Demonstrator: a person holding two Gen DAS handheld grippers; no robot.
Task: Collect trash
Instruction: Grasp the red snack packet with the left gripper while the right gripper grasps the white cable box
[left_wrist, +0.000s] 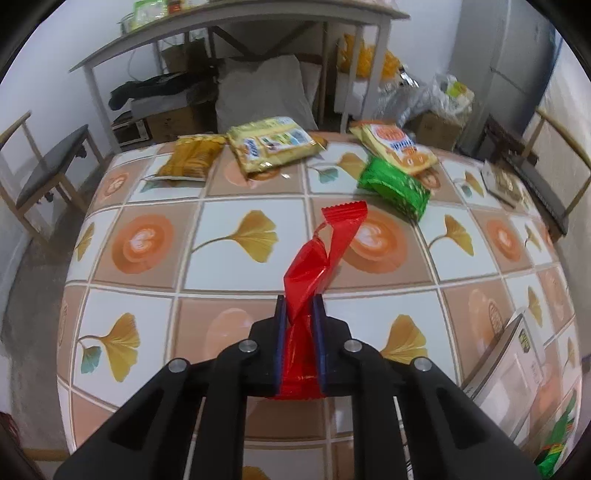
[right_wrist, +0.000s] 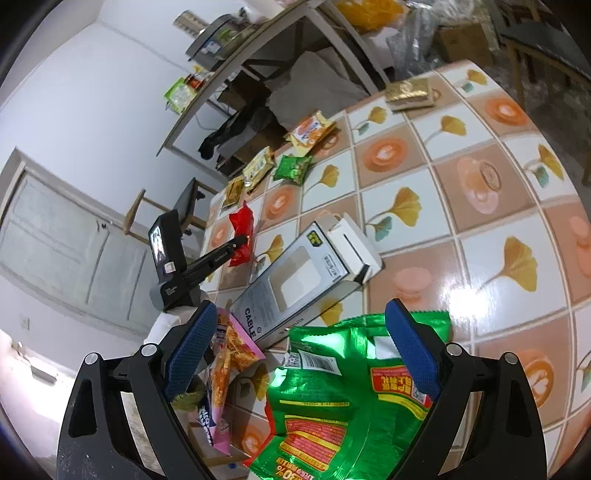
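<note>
Left tongs (left_wrist: 299, 306) are clamped on the red wrapper (left_wrist: 325, 254) mid-frame, lifted off the tiled surface (left_wrist: 221, 266); right tongs (right_wrist: 299, 343) gape above a green bag (right_wrist: 332, 398); wrapper's light, crinkly, slippery, so grab the bunched middle.

My table (left_wrist: 236, 295), tiled in leaf and cup prints, carries four snack packets (left_wrist: 273, 144) along its far edge and a cable box (right_wrist: 295, 280) near right.
</note>
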